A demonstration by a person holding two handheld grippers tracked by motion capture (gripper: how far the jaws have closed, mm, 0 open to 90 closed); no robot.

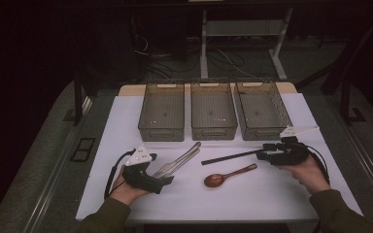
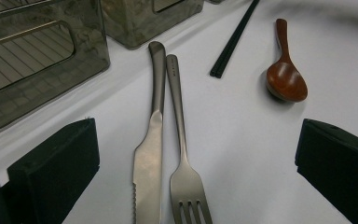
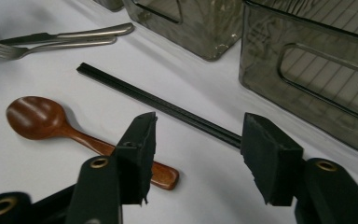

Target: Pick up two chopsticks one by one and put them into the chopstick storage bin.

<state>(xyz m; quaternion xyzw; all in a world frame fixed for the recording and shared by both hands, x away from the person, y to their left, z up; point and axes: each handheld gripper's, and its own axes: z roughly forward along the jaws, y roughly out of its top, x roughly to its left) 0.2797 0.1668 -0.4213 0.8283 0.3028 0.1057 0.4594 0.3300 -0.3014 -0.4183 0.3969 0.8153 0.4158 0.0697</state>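
Observation:
A pair of black chopsticks (image 1: 228,158) lies on the white table (image 1: 252,194), pointing left. My right gripper (image 1: 264,151) stands open at their right end. In the right gripper view the chopsticks (image 3: 158,105) run in between the jaws of this gripper (image 3: 198,135), and neither pad presses on them. A brown wooden spoon (image 1: 228,175) lies just in front, its handle end under the left jaw (image 3: 165,177). My left gripper (image 1: 167,179) is open over a steel knife (image 2: 149,154) and a steel fork (image 2: 184,172), which lie side by side between its wide jaws.
Three smoky see-through bins (image 1: 162,130) (image 1: 213,131) (image 1: 263,132) stand in a row at the back of the table, all empty. The rightmost bin's wall (image 3: 307,88) is close beside my right gripper. Table legs and cables are on the floor beyond.

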